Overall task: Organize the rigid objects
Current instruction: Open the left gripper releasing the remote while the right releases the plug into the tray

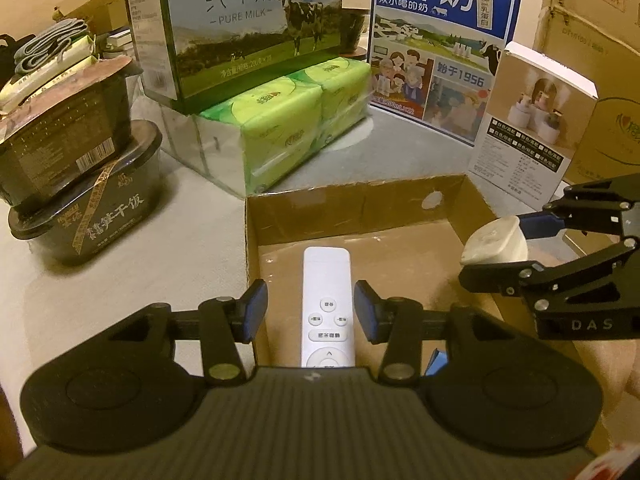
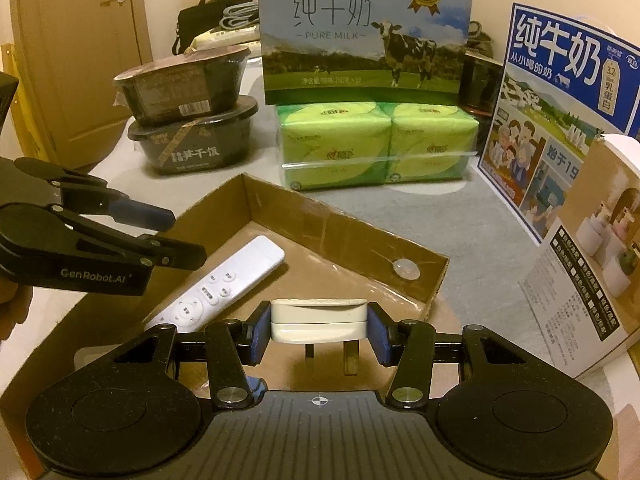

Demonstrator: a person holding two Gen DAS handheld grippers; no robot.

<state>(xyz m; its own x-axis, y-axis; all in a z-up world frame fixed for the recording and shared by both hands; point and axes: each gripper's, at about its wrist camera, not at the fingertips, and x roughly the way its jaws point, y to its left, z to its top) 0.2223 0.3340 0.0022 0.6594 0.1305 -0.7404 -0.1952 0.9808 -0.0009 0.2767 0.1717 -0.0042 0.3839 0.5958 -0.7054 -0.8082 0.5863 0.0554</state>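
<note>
My left gripper (image 1: 310,310) hangs over the shallow cardboard tray (image 1: 360,204), its blue pads (image 1: 256,308) parted with a clear gap on each side of the white remote (image 1: 328,304). The remote lies flat on the tray floor directly below and between those pads, buttons up, its long axis running straight away from me; nothing is gripped there.

My right gripper (image 2: 319,326) is closed on a white plug adapter (image 2: 319,318), a pad pressed to each of its short sides. The adapter sits level, its metal prongs pointing back toward me, and it hovers above the tray's near part, just right of the remote's button end.

On the grey surface (image 2: 460,232) behind the tray stand a green tissue pack (image 2: 376,144) with a milk carton (image 2: 364,32) on top and two stacked black food bowls (image 2: 192,132) to the left.
</note>
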